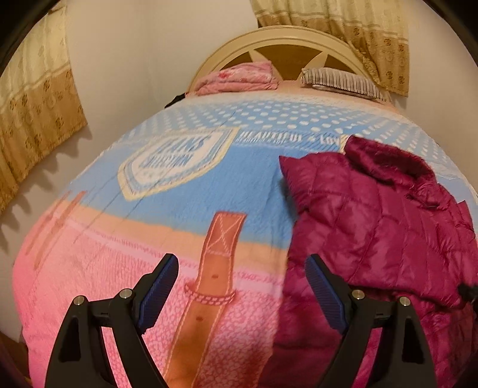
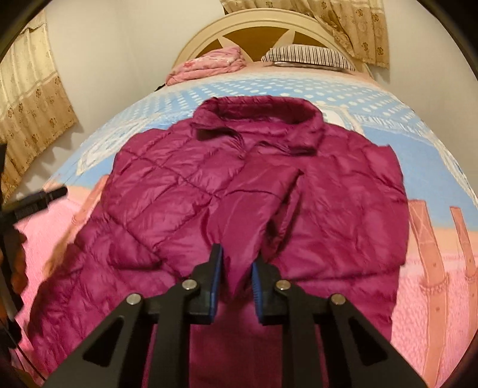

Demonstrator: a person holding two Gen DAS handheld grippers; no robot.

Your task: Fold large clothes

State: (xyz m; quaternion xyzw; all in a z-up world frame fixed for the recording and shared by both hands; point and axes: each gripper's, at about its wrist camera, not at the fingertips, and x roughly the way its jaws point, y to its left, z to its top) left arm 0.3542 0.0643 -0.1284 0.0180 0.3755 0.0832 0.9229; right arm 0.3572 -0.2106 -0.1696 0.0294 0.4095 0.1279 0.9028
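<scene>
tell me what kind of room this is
Most likely a home bedroom. A bed with an arched headboard and printed bedspread fills both views, a striped pillow lies at its head, and curtains hang on the wall. A magenta quilted jacket lies on the bed.

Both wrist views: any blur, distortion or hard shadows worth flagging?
Left wrist: strong fisheye bulge, bedspread print smeared, curtain casting hard scalloped shadows on the wall. Right wrist: same bulge, jacket fairly sharp, left gripper blurred at the edge.

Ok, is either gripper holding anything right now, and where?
The right gripper pinches the maroon jacket at its front hem fabric. The left gripper is open, holding nothing.
</scene>
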